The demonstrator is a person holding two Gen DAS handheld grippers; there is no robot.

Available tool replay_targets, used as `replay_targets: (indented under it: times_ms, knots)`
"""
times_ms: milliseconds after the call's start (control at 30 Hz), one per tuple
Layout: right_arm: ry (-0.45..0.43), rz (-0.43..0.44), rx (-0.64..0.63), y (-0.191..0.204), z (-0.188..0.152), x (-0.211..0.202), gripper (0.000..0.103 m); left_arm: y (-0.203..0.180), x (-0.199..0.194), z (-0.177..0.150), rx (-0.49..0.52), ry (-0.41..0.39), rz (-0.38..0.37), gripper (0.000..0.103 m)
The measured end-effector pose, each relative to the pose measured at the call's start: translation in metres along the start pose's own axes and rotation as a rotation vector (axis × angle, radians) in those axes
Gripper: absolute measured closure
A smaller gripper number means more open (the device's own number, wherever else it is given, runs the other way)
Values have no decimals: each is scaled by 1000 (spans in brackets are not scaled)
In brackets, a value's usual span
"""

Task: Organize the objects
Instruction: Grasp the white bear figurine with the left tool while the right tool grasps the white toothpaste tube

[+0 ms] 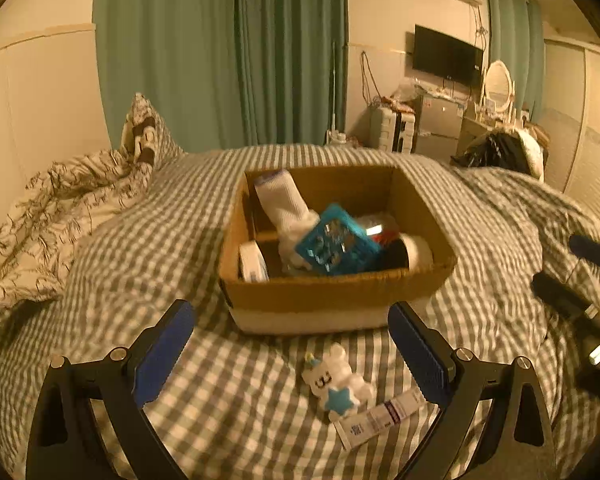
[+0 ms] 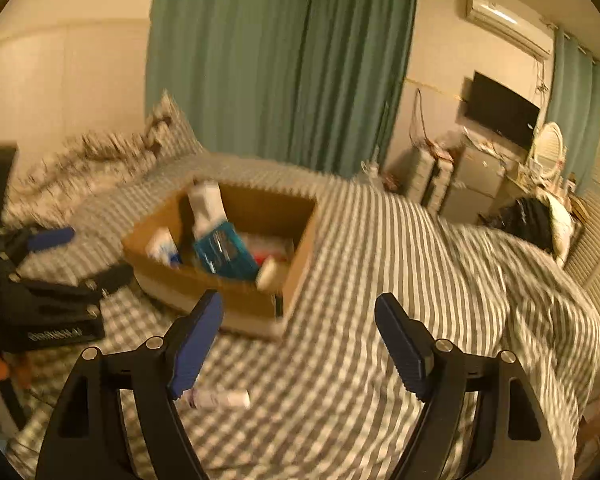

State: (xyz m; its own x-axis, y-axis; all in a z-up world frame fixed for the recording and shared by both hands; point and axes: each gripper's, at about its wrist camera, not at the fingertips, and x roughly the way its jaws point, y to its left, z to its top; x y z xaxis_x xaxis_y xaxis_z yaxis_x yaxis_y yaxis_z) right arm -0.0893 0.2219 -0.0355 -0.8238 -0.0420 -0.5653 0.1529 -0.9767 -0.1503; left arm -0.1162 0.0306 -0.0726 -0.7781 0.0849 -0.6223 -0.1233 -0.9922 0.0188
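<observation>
A cardboard box [image 1: 332, 296] sits on the checked bedspread and holds a white sock [image 1: 282, 200], a teal packet [image 1: 336, 246] and white containers. It also shows in the right wrist view [image 2: 228, 304]. My left gripper [image 1: 290, 344] is open and empty, just in front of the box. A white bear toy with a blue star [image 1: 338, 384] and a white tube [image 1: 380, 420] lie on the bed between its fingers. My right gripper [image 2: 300, 344] is open and empty, over the bed right of the box. The tube [image 2: 220, 398] lies by its left finger.
The left gripper [image 2: 48, 264] shows at the left of the right wrist view; the right one [image 1: 584, 280] at the right edge of the left wrist view. A rumpled duvet and pillow [image 1: 60, 200] lie left. Green curtains [image 1: 220, 52] hang behind. Furniture [image 1: 440, 124] stands far right.
</observation>
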Motion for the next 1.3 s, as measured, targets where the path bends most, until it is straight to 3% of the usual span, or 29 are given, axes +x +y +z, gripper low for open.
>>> replay_targets:
  times_ms: [233, 367, 500, 567, 700, 867, 1000, 1133, 1300]
  knots:
    - [171, -13, 95, -9, -58, 48, 25, -22, 37, -42, 48, 86, -29, 3]
    - [207, -27, 125, -16, -74, 64, 25, -30, 60, -62, 94, 150, -40, 3]
    - [224, -21, 150, -22, -79, 72, 25, -28, 77, -71, 71, 195, -60, 3]
    - [235, -17, 149, -20, -81, 76, 25, -25, 86, -74, 49, 218, -73, 7]
    - [251, -14, 136, -15, -84, 79, 25, -28, 95, -79, 43, 255, -173, 39]
    - [252, 21, 109, -6, -83, 76, 25, -26, 82, -80, 48, 232, -159, 39]
    - [220, 108, 31, 9, -78, 68, 25, -6, 58, -71, 19, 201, -111, 39]
    - [185, 215, -136, 31, -69, 63, 25, 14, 39, -65, 8, 171, -42, 39]
    - [266, 321, -333, 61, -75, 81, 25, 24, 30, -69, 4, 175, -31, 39]
